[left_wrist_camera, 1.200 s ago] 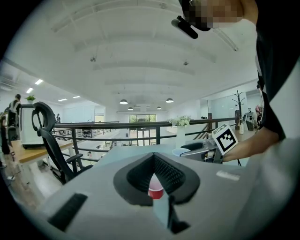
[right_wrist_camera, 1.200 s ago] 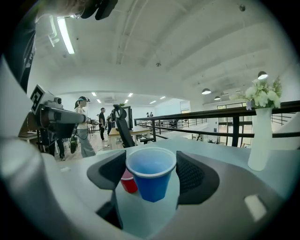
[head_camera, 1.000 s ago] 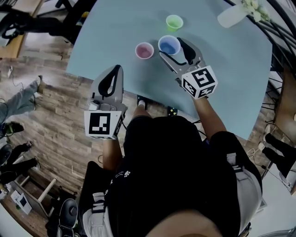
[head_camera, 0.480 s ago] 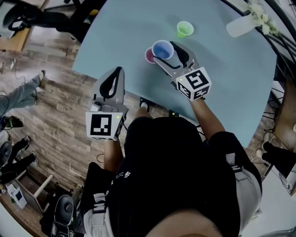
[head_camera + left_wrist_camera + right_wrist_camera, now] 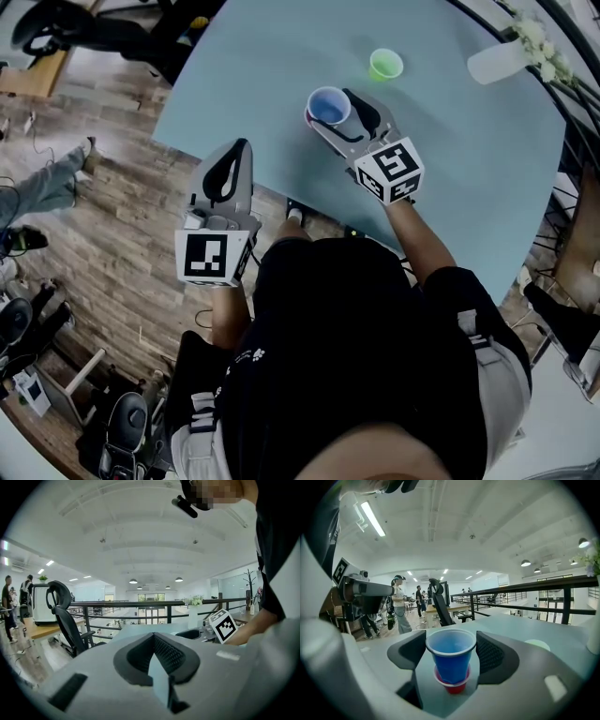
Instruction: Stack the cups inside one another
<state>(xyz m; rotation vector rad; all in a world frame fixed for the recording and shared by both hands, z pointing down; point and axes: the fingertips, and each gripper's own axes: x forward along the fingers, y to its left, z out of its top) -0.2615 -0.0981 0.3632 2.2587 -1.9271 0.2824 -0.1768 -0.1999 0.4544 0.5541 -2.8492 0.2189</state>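
Right gripper (image 5: 330, 107) fingers, spread wide, clamp the blue cup (image 5: 451, 651), its base inside the red cup (image 5: 452, 686) for nesting. Green cup (image 5: 385, 64) stands at 1 o'clock on the worktop (image 5: 281, 56). Left gripper (image 5: 153, 637) fingers are closed, empty, spare at 7 o'clock.

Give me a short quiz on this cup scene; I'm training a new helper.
1. True or false: the green cup stands alone on the table, apart from the other cups.
2. Which cup is between the right gripper's jaws? A green, B blue, C none.
3. Fill in: the blue cup's bottom sits in the ___ cup.
Key: 1: true. 2: B. 3: red cup.
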